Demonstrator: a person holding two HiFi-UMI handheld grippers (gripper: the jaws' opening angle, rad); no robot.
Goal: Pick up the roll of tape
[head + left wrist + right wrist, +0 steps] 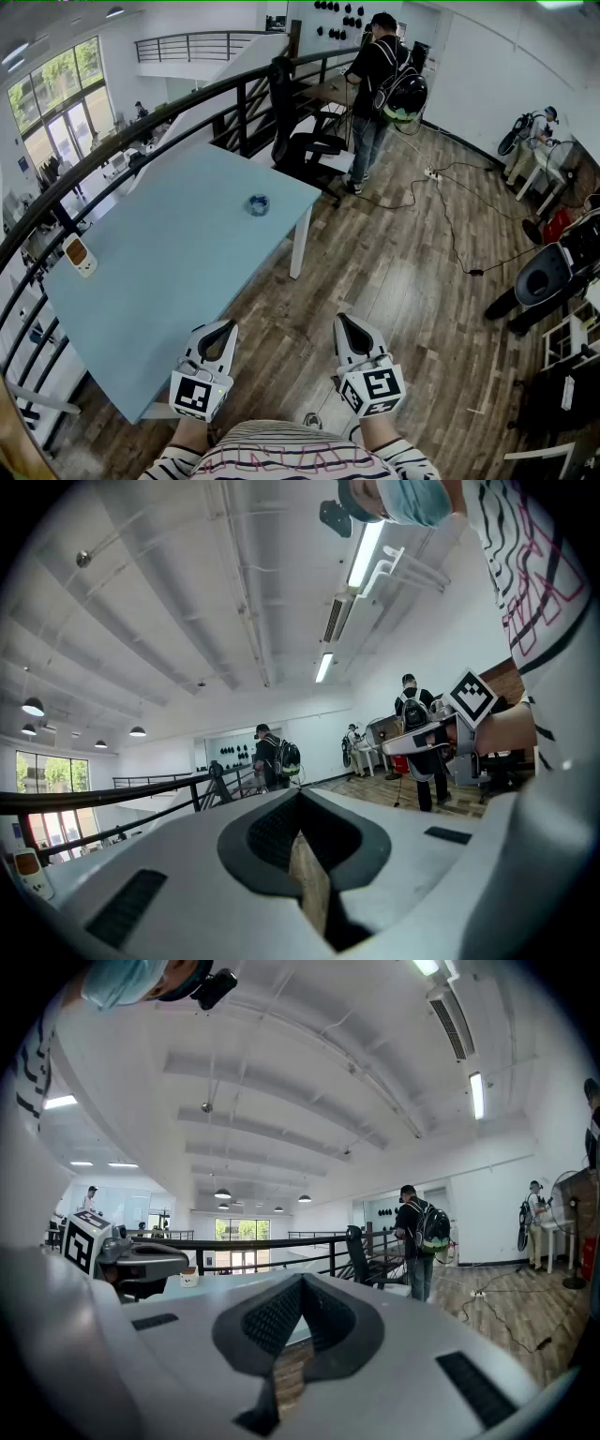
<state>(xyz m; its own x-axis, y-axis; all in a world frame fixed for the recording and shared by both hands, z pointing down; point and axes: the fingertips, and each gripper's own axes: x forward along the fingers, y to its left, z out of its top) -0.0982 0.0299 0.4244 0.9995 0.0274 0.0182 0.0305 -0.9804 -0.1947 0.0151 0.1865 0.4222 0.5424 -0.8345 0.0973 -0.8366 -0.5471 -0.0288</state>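
Status: task not yet begun as far as I can see, with nothing picked up.

The roll of tape lies flat on the pale blue bench, close to the far right edge and standing alone. The only other item on the top is a small white device, well apart toward 8 o'clock from the roll.

Left gripper: jaws together, nothing between them. It is held level over the bench's near corner. The roll sits just past 12 o'clock from it, well apart.

Right gripper: jaws together and empty too. It is over the wooden floor, off the bench, and the roll is at about 11 o'clock from it.

Neither gripper view shows the roll itself — only the room, the railing and a person with a backpack standing well beyond the bench.

Outstanding, in my judgement: carry one gripper out to the roll, part its jaws, close on the roll, lift. All of it remains.
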